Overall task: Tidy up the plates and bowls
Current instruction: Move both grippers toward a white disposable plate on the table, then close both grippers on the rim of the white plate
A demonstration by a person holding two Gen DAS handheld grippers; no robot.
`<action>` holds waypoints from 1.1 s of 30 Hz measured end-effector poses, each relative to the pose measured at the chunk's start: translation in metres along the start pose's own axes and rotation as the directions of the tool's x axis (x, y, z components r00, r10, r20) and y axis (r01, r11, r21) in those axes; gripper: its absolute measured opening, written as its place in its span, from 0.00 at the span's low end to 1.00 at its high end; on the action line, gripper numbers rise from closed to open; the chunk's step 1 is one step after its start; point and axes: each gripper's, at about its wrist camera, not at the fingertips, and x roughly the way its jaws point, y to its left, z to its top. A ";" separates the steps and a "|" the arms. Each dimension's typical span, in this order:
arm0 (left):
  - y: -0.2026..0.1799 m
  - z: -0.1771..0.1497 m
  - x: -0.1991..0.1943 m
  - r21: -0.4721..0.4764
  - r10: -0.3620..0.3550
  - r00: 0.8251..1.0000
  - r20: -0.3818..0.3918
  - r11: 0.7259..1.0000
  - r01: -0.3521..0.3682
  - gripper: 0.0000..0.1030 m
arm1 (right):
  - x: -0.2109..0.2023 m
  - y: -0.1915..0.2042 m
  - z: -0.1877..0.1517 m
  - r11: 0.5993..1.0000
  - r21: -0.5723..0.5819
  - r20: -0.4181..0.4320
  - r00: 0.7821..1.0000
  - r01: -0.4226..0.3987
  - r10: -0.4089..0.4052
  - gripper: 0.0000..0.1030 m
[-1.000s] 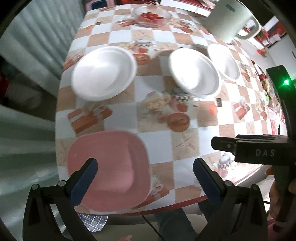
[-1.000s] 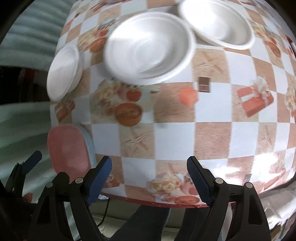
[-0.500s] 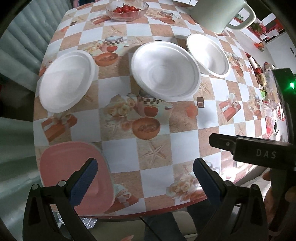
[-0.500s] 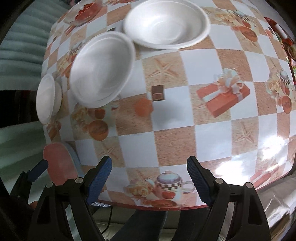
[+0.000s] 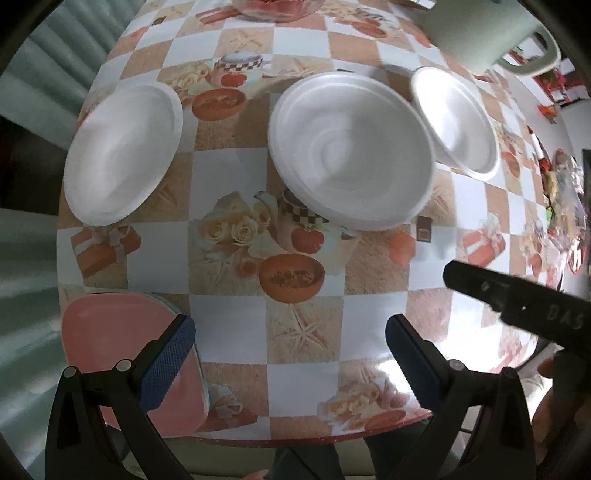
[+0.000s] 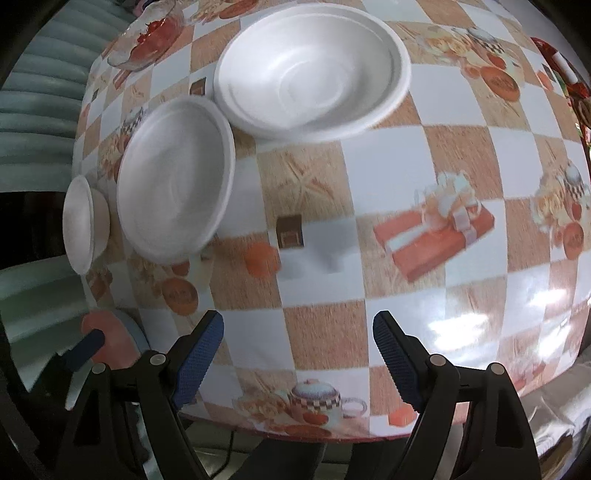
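1. Left wrist view: the glass bowl of red fruit (image 5: 275, 9) and the pale green jug (image 5: 491, 35) are being cut off at the top edge, and the right gripper's black body (image 5: 517, 302) is blocking the table's right rim.
2. A checked tablecloth (image 5: 229, 325) printed with teapots, roses and gift boxes is covering the round table; ribbed grey-green wall panels are showing beyond it.
3. Taking the middle white bowl (image 5: 351, 147) as landmark: a white plate (image 5: 122, 151) is lying well to its left, a second white bowl (image 5: 456, 118) just beside it on the right, and the pink plate (image 5: 110, 347) near the table's front left edge. The left gripper (image 5: 290, 365) is hanging wide open and empty in front of the bowl, its left pad over the pink plate.
4. Right wrist view: everything is motion-blurred. The middle bowl (image 6: 177, 177) is sitting just beside the larger-looking bowl (image 6: 314, 70).
5. The right gripper (image 6: 298, 356) is gaping wide, gripping nothing, well in front of that middle bowl.
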 end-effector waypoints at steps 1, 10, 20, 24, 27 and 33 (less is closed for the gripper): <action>0.000 0.002 0.002 -0.005 0.000 1.000 -0.002 1.000 0.000 1.00 | 0.000 0.000 0.004 1.000 -0.002 0.000 1.000 -0.002 0.002 0.82; 0.001 0.026 0.012 -0.038 0.020 1.000 0.010 0.999 -0.020 1.00 | 0.009 0.008 0.030 1.000 -0.024 -0.010 1.000 -0.004 0.003 0.82; -0.001 0.059 0.025 -0.028 0.034 0.999 0.012 0.999 -0.033 1.00 | 0.021 0.015 0.058 0.999 -0.035 -0.015 1.000 -0.003 0.002 0.82; -0.003 0.075 0.030 -0.015 0.046 0.999 0.016 0.999 -0.046 1.00 | 0.020 0.014 0.073 0.999 -0.032 0.002 1.000 0.003 -0.003 0.82; -0.004 0.087 0.031 -0.005 0.050 0.998 0.028 0.999 -0.050 1.00 | 0.017 0.013 0.087 0.999 -0.035 0.017 1.000 0.010 -0.009 0.82; -0.006 0.111 0.041 0.010 0.074 0.997 0.038 0.997 -0.074 1.00 | 0.016 0.010 0.108 0.998 -0.051 0.025 0.999 0.026 -0.024 0.82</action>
